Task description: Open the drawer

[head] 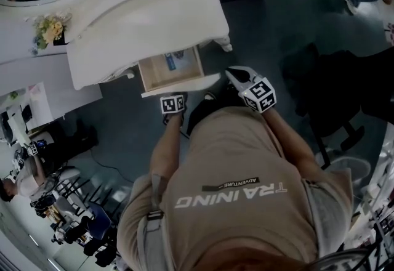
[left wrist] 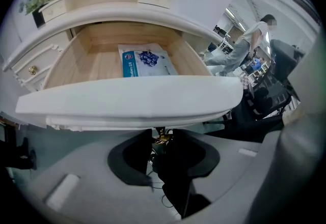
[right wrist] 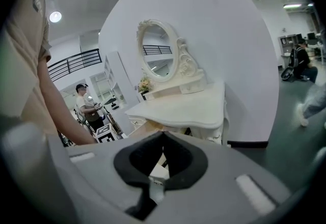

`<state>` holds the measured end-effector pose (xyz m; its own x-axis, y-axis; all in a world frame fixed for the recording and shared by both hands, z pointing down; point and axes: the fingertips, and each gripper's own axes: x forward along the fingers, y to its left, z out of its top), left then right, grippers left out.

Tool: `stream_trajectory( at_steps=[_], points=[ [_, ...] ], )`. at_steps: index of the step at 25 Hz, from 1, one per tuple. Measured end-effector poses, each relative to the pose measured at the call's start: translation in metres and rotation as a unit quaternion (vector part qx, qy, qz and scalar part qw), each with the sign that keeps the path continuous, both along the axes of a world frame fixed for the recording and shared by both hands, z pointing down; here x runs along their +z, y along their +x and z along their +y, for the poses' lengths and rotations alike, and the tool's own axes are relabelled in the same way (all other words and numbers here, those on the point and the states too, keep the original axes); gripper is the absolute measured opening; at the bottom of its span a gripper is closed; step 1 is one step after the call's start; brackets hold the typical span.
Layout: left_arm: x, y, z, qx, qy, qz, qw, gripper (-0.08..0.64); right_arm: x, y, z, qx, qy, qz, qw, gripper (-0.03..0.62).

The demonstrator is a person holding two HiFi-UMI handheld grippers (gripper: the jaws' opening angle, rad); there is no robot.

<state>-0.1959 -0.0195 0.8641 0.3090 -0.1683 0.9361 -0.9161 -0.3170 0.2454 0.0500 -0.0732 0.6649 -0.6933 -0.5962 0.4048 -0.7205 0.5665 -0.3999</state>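
Here, the white desk (head: 154, 11) with its oval mirror (right wrist: 155, 50) stood before you, and its centre drawer (left wrist: 132, 98) was pulled well out from under the desk's edge, its wooden inside open to view. Your left gripper (left wrist: 162, 134) sat low against the underside of the drawer's white front, its jaws clenched on the small brass pull (left wrist: 163, 138) there. Your right gripper (right wrist: 163, 135) hung just beside the drawer's right front corner, apart from it, with its jaws pressed together and grasping nothing. A flat blue and white packet (left wrist: 145, 62) lay on the drawer's bottom, nearer its back than its front. A small bunch of pale flowers (head: 49, 28) stood at the desk's left end.
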Motion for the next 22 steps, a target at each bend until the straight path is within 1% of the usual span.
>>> stream_trajectory(
  at_steps=[4, 7, 10, 14, 16, 19, 20, 22],
  points=[
    [0.003, 0.000, 0.009, 0.000, 0.005, 0.008, 1.0000, 0.132, 0.006, -0.009, 0.008, -0.003, -0.004, 0.003, 1.000, 0.003],
    [0.002, 0.000, 0.022, 0.001, 0.010, 0.011, 0.9999, 0.132, 0.004, -0.020, 0.026, -0.009, -0.007, 0.010, 1.000, 0.002],
    [0.002, -0.007, 0.032, -0.002, 0.028, 0.018, 0.9994, 0.133, 0.002, -0.037, 0.049, -0.012, -0.006, 0.023, 1.000, 0.003],
    [-0.002, -0.017, 0.041, 0.006, 0.052, 0.029, 0.9982, 0.133, -0.010, -0.061, 0.080, -0.010, -0.006, 0.038, 0.999, 0.003],
    [-0.007, -0.022, 0.042, -0.004, 0.075, 0.040, 0.9964, 0.133, -0.015, -0.070, 0.096, -0.009, -0.004, 0.048, 0.999, 0.003],
    [-0.015, -0.028, 0.049, -0.028, 0.102, 0.073, 0.9917, 0.133, -0.020, -0.077, 0.120, 0.002, -0.005, 0.060, 0.998, 0.003],
    [-0.017, -0.030, 0.052, -0.027, 0.106, 0.082, 0.9906, 0.132, -0.021, -0.079, 0.127, 0.008, -0.005, 0.062, 0.998, 0.003],
    [-0.021, -0.035, 0.057, -0.013, 0.117, 0.092, 0.9887, 0.132, -0.020, -0.085, 0.140, 0.015, -0.006, 0.065, 0.998, 0.003]
  ],
)
